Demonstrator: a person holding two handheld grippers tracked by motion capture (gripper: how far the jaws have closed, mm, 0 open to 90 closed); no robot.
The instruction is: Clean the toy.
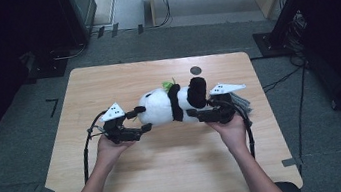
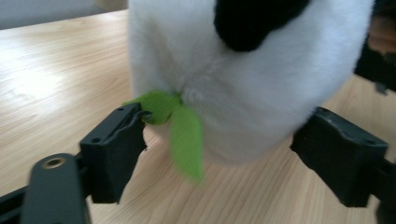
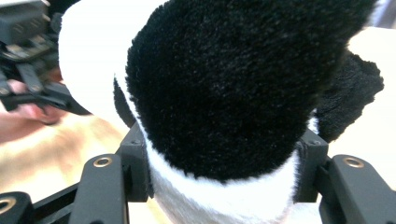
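Lying sideways across the worktop (image 1: 168, 167), a soft, light plush panda (image 1: 167, 105): squashy, best taken by the firmer body. Pinched at the black-and-white rear between right gripper (image 3: 224, 172) fingers. Spread wide around the head, left gripper (image 2: 219, 154) fingers, near a green felt leaf (image 2: 180, 126).

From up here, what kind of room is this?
Probably a lab or recording studio, not a home: a bare wooden table stands on grey carpet with tape marks, cables trail over the floor, and dark equipment stands line the sides. A toy panda is being handled.
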